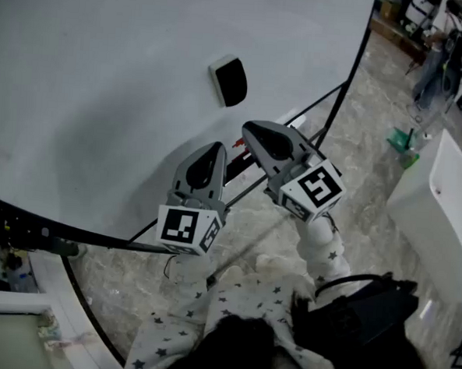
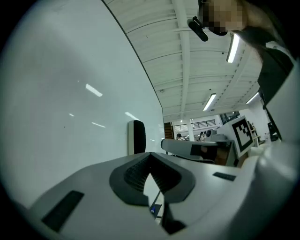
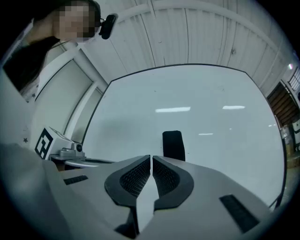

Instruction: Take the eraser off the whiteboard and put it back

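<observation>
Left tool, right tool clenched, empty; eraser stuck on whiteboard, apart from both.

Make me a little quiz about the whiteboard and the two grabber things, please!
1. True or false: the eraser is stuck on the whiteboard.
2. Pick one. The right gripper is: A) wide open, B) shut with nothing in it, C) shut on the eraser.
3. Count, looking at the left gripper too: how many grippers touch the eraser?

Key: 1. True, it sits on the board. 2. B. 3. Zero, both are apart from it.
</observation>
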`<state>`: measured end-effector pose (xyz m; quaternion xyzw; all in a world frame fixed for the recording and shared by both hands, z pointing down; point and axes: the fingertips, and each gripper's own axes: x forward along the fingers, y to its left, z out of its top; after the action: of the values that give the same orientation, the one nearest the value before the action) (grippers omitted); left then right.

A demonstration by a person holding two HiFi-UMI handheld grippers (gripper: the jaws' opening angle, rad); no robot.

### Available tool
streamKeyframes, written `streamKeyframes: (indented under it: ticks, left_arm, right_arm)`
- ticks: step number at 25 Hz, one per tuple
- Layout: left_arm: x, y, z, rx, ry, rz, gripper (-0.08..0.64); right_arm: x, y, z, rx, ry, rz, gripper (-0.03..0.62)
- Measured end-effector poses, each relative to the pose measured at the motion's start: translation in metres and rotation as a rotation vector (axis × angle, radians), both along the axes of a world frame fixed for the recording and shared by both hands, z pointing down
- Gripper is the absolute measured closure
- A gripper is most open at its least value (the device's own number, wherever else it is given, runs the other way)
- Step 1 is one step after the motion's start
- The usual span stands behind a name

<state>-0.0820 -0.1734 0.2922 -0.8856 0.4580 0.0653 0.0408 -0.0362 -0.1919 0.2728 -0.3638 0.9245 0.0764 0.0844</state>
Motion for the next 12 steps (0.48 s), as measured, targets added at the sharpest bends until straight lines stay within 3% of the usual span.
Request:
streamKeyframes:
  ticks: [5, 6, 12]
  left_arm:
    - [-0.003, 0.007, -0.003, 0.028, -0.001, -0.044, 0.558]
    - [-0.005, 0.002, -0.003, 0.026, 0.001, -0.056, 0.558]
    - [-0.015, -0.020, -0.007, -0.005, -0.001, -0.095, 0.558]
  right_arm:
    - [0.013, -0.004, -0.010, 0.061, 0.024, 0.063, 0.575]
    - [0.012, -0.012, -0.011, 0.055, 0.019, 0.058, 0.497]
    - [0.011, -0.056, -0.023, 0.044, 0.016, 0.114, 0.347]
